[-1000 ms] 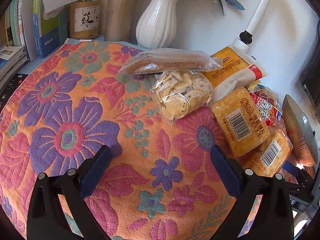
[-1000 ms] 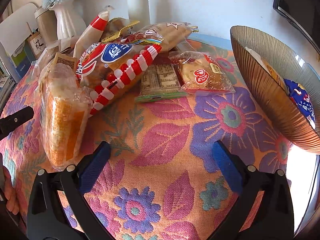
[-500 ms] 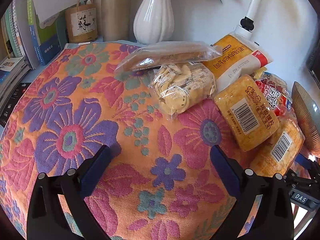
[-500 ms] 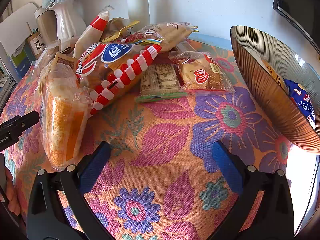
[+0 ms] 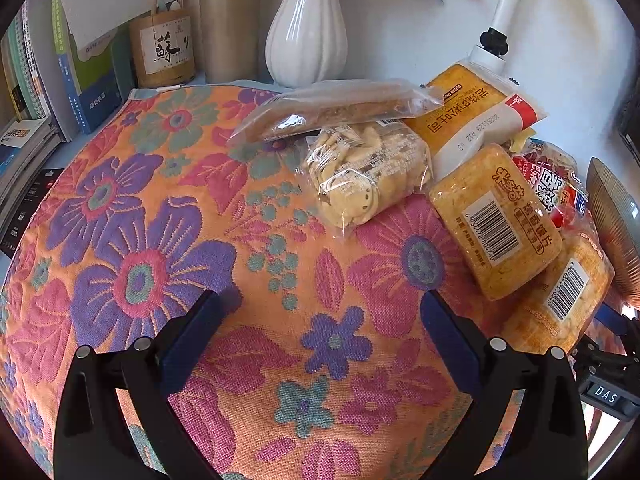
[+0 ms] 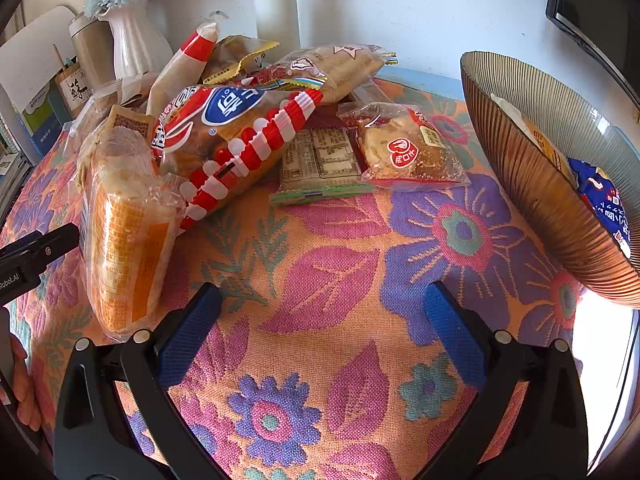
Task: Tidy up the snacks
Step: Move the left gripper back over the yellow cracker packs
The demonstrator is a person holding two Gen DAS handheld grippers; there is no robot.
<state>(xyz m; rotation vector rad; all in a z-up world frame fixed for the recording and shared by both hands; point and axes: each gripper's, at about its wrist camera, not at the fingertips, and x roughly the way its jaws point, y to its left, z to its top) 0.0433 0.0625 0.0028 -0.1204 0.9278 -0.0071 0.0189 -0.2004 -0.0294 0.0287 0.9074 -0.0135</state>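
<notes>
Woven orange floral cloth (image 6: 320,264) lies bare under both tools. The right gripper (image 6: 320,320) hangs with fingers spread wide and empty; so does the left gripper (image 5: 316,328).

From the right wrist, the snack heap starts at ten o'clock with an orange-wrapped cake pack (image 6: 124,232) standing on edge. It leans against the red-and-white striped bag (image 6: 236,140), so pulling either one would likely topple the other. The ribbed brown bowl (image 6: 560,200) at two o'clock already holds a blue packet (image 6: 600,196), and I think a careless sweep could knock its rim.

From the left wrist, the clear cookie bag (image 5: 368,172) at one o'clock is slippery film. The bowl's far side is cropped, and the packets under the pile cannot be made out.
</notes>
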